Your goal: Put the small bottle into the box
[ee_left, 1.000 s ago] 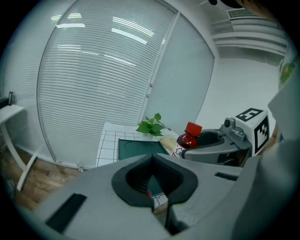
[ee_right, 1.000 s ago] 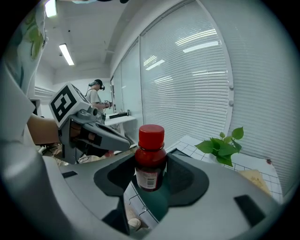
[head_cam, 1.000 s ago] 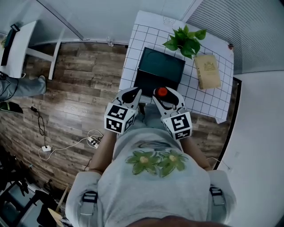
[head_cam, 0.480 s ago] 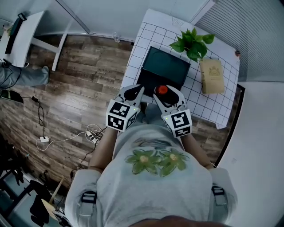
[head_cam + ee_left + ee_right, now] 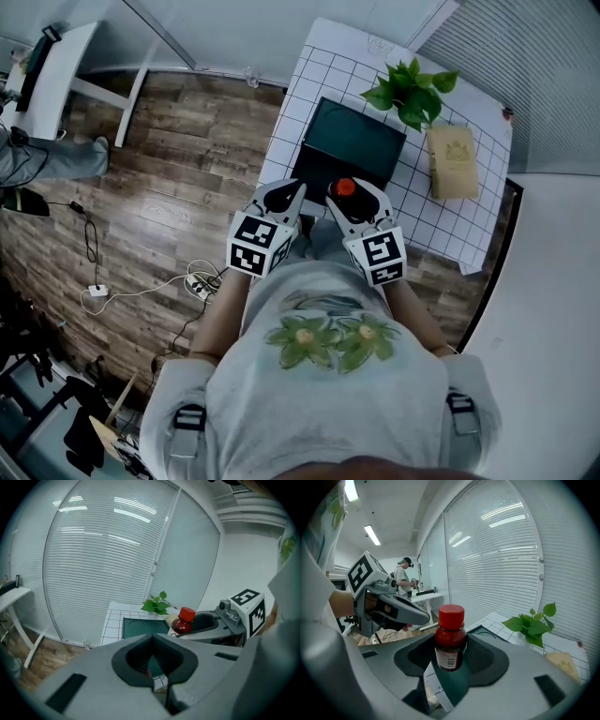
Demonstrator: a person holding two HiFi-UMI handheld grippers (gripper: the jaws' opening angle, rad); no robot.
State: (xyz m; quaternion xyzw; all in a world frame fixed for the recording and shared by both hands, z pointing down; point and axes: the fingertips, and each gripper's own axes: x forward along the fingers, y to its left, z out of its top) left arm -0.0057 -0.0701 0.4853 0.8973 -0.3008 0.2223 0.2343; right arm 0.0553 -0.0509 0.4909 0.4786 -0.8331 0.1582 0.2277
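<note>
The small bottle [image 5: 450, 644], dark red with a red cap [image 5: 344, 187], stands upright between the jaws of my right gripper [image 5: 451, 641], which is shut on it. In the head view this gripper [image 5: 352, 194] hovers at the near edge of the dark green box [image 5: 352, 148] on the white gridded table [image 5: 300, 103]. My left gripper [image 5: 282, 199] is beside it on the left, off the box's near left corner. Its jaws [image 5: 152, 638] meet at the tips with nothing held. The left gripper view also shows the bottle [image 5: 183, 620] and the box [image 5: 140, 627].
A potted green plant [image 5: 410, 89] stands behind the box, and a tan book-like box [image 5: 453, 161] lies to its right. Wooden floor with cables [image 5: 141, 291] lies left of the table. A white desk [image 5: 52, 70] and a person [image 5: 404, 576] are far off.
The head view has shifted slightly. Both grippers stay at the table's near edge, with the bottle still held in the right one.
</note>
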